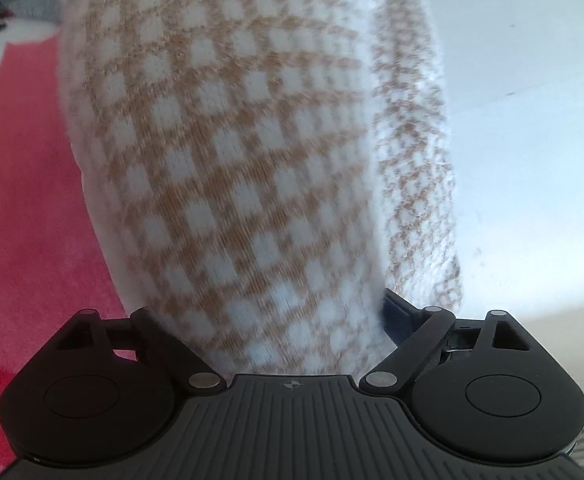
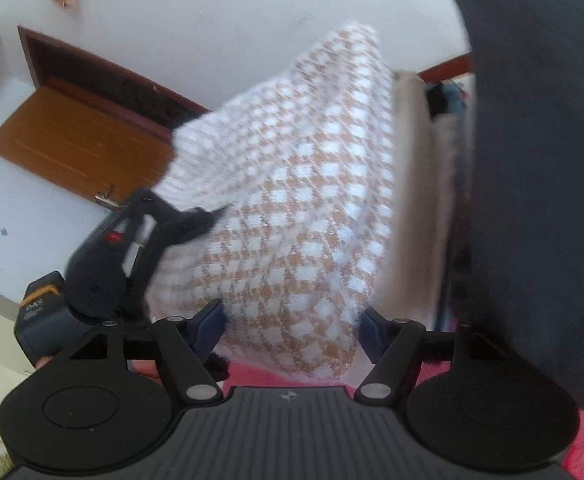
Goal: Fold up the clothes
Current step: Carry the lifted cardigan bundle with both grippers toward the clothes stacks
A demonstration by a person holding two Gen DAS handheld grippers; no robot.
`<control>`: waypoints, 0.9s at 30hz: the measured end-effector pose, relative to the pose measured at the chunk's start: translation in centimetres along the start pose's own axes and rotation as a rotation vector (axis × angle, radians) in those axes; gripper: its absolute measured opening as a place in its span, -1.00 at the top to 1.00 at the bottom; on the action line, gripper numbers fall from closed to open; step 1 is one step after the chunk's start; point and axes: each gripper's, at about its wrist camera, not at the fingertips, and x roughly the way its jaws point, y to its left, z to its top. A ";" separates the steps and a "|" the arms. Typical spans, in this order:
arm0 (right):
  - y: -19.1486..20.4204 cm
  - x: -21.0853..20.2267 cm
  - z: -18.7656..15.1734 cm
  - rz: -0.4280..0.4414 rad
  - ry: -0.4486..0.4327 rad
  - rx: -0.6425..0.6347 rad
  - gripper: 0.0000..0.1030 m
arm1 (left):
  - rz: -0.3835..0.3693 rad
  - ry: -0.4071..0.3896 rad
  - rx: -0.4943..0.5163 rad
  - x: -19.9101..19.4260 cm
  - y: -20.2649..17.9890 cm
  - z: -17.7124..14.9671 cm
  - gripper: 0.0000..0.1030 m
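A white knit garment with a tan check [image 1: 228, 168] is lifted off the pink bedding and fills the left wrist view. It runs out from between the jaws of my left gripper [image 1: 268, 308]; the right blue pad [image 1: 391, 308] lies against it and the left finger is buried in cloth. In the right wrist view the same garment [image 2: 299, 200] hangs in a thick bundle. My right gripper [image 2: 290, 326] is shut on its lower edge, both blue pads pressing its sides. The left gripper [image 2: 208, 216] grips the garment's left edge.
Pink bedding [image 1: 20, 200] lies below, with a white surface [image 1: 531, 120] to the right. A brown door [image 2: 80, 136] sits in the white wall behind. A dark cloth mass [image 2: 531, 160] and cream fabric [image 2: 411, 200] crowd the right side. A dark sleeve [image 2: 92, 276] holds the left gripper.
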 end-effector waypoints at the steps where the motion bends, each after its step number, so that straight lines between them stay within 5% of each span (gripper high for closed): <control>1: -0.1 -0.3 -0.2 -0.002 0.000 0.004 -0.42 | -0.010 0.007 -0.001 -0.6 0.2 0.1 -0.73; 6: 2.5 -2.9 -1.1 -0.117 -0.017 -0.112 -0.45 | -0.053 0.026 -0.013 -5.9 2.0 1.3 -0.74; 8: 3.4 -5.7 -2.0 -0.166 -0.053 -0.180 -0.43 | -0.036 0.004 0.058 -8.8 2.2 2.1 -0.73; 14: 10.5 -7.8 -3.2 -0.212 -0.263 -0.559 -0.14 | 0.003 -0.252 0.594 -14.3 -1.7 5.2 -0.53; 16: 12.4 -6.2 -3.5 -0.207 -0.286 -0.668 0.12 | -0.005 -0.314 0.751 -10.5 -5.3 7.0 -0.31; 19: 12.4 -3.5 -3.7 -0.226 -0.255 -0.698 0.54 | -0.009 -0.359 0.889 -7.6 -5.5 7.6 -0.07; 24: 7.7 -0.1 -5.3 -0.463 -0.256 -0.694 0.61 | 0.056 -0.305 0.908 -1.5 -4.7 9.6 0.13; 27: 6.4 0.5 -5.5 -0.472 -0.288 -0.674 0.60 | 0.087 -0.321 0.956 -0.4 -4.3 10.2 0.11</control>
